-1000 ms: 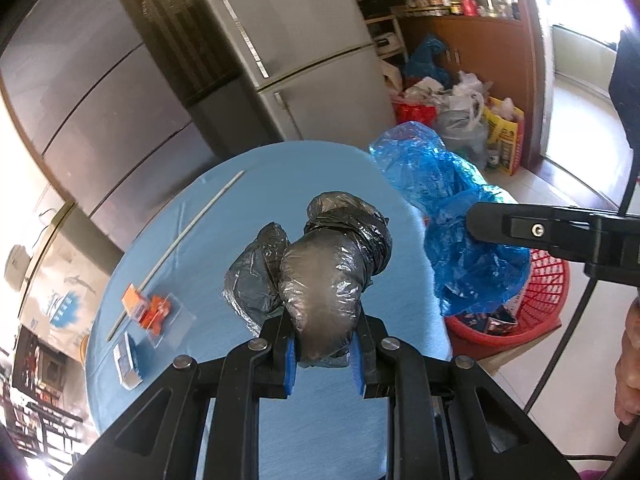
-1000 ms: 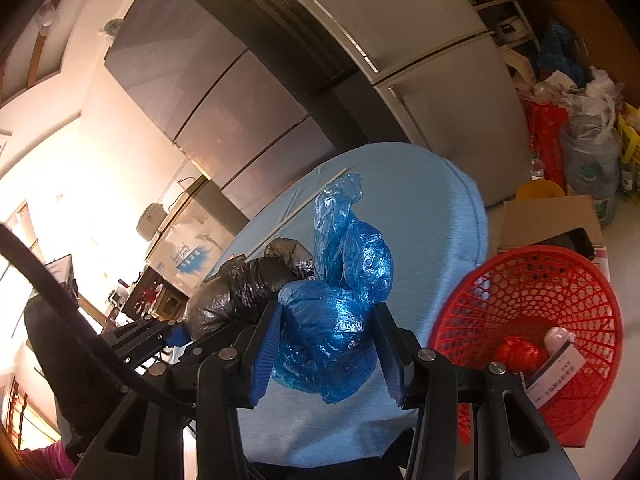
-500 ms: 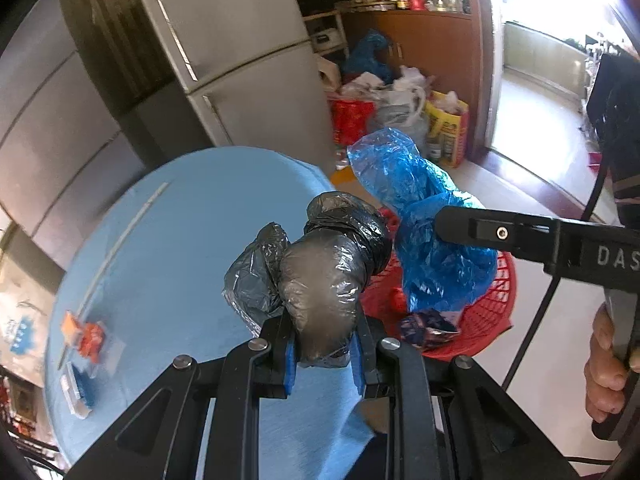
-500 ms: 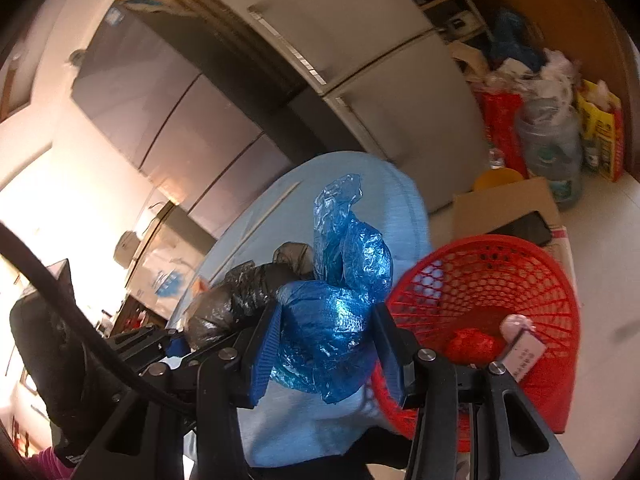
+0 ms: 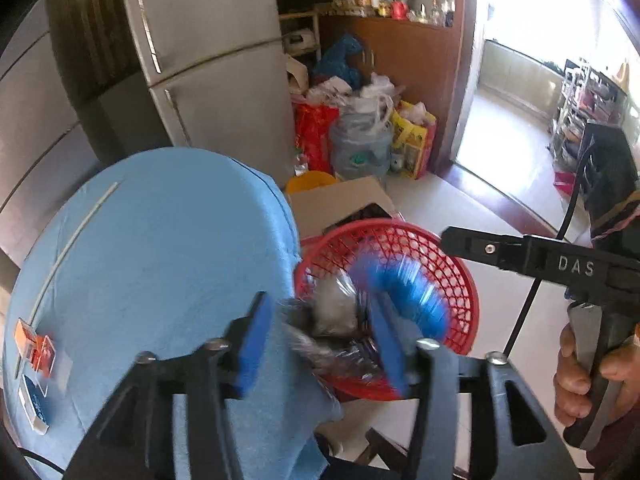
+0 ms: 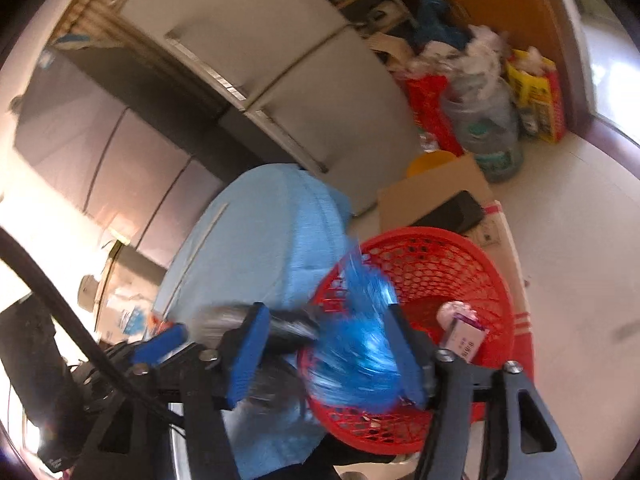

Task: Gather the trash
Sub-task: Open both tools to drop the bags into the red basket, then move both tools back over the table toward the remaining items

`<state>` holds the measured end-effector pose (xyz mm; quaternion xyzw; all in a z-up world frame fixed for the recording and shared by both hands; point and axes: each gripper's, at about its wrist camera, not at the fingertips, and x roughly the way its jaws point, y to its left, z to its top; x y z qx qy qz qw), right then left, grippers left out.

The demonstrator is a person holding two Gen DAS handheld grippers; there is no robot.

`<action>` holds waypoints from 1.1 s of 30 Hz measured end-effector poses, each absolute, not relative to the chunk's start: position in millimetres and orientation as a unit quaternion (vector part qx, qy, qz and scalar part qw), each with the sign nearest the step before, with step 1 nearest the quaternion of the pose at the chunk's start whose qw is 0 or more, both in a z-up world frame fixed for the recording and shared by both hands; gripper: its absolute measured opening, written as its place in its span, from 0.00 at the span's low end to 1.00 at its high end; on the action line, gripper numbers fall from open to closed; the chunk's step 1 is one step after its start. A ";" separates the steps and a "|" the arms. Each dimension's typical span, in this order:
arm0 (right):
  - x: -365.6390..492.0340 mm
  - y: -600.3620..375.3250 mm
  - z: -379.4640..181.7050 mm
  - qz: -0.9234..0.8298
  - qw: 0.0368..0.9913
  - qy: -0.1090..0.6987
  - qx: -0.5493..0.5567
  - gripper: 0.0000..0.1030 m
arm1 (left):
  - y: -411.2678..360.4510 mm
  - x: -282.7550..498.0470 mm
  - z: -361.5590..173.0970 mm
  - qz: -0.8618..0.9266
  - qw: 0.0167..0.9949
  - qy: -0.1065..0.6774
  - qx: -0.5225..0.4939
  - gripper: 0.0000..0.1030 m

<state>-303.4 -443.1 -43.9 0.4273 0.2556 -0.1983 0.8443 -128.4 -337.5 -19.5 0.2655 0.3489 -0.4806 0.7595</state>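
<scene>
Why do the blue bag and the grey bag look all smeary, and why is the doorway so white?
Left wrist view: the crumpled grey plastic bag and crinkly blue plastic bag are motion-blurred over the red mesh basket; the sunlit doorway is overexposed. Right wrist view: the blue bag streaks too; fisheye bends the silver fridge.

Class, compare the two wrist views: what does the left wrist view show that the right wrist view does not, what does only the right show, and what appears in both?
Only the left wrist view shows the person's hand on the right gripper's handle, and the bright doorway.

Only the right wrist view shows a white and purple box in the basket.

Both show the red basket, the blurred blue bag, the black bag, the blue table and both grippers open, left and right.
</scene>
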 end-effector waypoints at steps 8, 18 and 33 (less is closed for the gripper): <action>-296.6 -435.4 -30.4 -0.193 0.856 0.249 0.409 0.64 | -289.8 -99.3 -24.7 -0.439 0.776 0.386 0.238 0.55; -261.5 -397.0 -19.7 -0.150 0.872 0.279 0.374 0.64 | -205.6 -82.2 -30.4 -0.355 0.821 0.389 0.221 0.59; -188.3 -318.3 -12.6 -0.064 0.884 0.344 0.311 0.64 | -44.8 -14.6 -43.2 -0.178 0.876 0.436 0.104 0.59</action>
